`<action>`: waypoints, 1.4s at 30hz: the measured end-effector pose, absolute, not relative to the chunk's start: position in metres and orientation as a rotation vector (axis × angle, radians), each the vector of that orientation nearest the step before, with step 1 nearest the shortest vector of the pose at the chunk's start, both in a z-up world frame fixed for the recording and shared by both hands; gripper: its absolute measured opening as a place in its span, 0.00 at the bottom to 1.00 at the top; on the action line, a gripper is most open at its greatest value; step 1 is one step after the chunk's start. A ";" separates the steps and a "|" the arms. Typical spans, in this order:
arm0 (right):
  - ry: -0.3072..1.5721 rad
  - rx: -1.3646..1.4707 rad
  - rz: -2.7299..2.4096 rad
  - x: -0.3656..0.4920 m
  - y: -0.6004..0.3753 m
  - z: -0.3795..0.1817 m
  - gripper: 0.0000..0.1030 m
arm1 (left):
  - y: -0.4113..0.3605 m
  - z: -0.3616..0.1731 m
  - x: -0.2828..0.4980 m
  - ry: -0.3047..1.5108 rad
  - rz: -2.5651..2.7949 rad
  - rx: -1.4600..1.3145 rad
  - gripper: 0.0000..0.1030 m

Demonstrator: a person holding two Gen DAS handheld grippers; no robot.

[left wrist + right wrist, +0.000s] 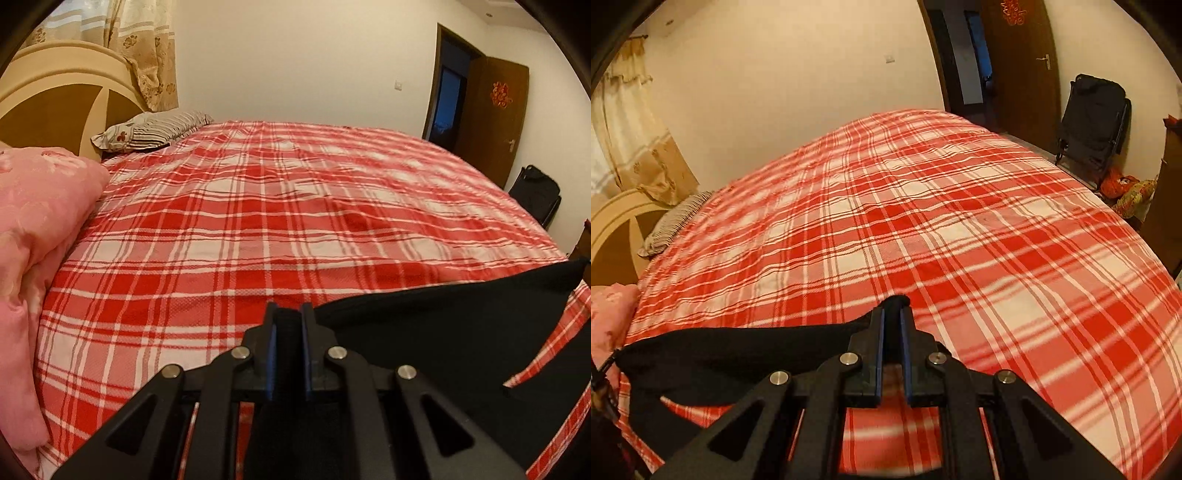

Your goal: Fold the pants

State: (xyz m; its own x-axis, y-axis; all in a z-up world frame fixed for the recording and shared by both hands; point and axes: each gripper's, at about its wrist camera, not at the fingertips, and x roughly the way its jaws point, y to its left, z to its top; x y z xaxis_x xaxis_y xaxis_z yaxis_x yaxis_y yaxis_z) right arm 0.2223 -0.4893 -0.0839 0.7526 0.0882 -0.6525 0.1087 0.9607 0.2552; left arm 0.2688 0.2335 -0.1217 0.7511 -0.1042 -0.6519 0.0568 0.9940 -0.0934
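Not much to read here tbh. The only sign-like thing is a red paper-cut ornament (pixel 501 94) stuck on the open dark brown wooden door (pixel 491 147). It looks like a decorative character, but it's too small and blurry to make out. In the right wrist view the same red ornament (pixel 1012 13) sits at the door's top, cut off by the edge. No brands, labels or numbers anywhere.
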 end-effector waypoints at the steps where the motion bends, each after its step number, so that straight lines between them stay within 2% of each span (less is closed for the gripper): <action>1: 0.717 0.294 -0.010 0.215 -0.492 -0.084 0.07 | 0.235 -0.121 0.264 0.707 -0.093 -0.075 0.11; 12: 0.695 0.367 -0.025 0.134 -0.516 -0.110 0.06 | 0.250 -0.130 0.201 0.660 -0.151 -0.187 0.11; 14: 0.694 0.362 -0.033 0.122 -0.518 -0.112 0.03 | 0.250 -0.133 0.188 0.661 -0.150 -0.201 0.11; 25: 0.720 0.367 -0.106 0.076 -0.530 -0.136 0.02 | 0.252 -0.148 0.130 0.655 -0.153 -0.212 0.11; 30: 0.687 0.364 -0.161 0.052 -0.533 -0.115 0.03 | 0.251 -0.172 0.122 0.695 -0.137 -0.210 0.11; 34: 0.669 0.183 -0.049 0.044 -0.467 -0.075 0.04 | 0.252 -0.180 0.116 0.693 -0.134 -0.223 0.11; 36: 0.673 0.076 0.029 0.049 -0.423 -0.066 0.10 | 0.251 -0.179 0.114 0.686 -0.137 -0.231 0.11; 37: 0.680 0.021 0.068 0.053 -0.399 -0.065 0.31 | 0.251 -0.179 0.113 0.684 -0.138 -0.230 0.11; 38: 0.702 -0.032 0.126 0.060 -0.369 -0.067 0.62 | 0.250 -0.178 0.114 0.683 -0.139 -0.228 0.11; 39: 0.717 -0.060 0.177 0.065 -0.345 -0.071 0.69 | 0.250 -0.179 0.114 0.683 -0.139 -0.227 0.11; 42: 0.756 -0.153 0.268 0.079 -0.277 -0.092 0.69 | 0.249 -0.179 0.114 0.682 -0.133 -0.223 0.11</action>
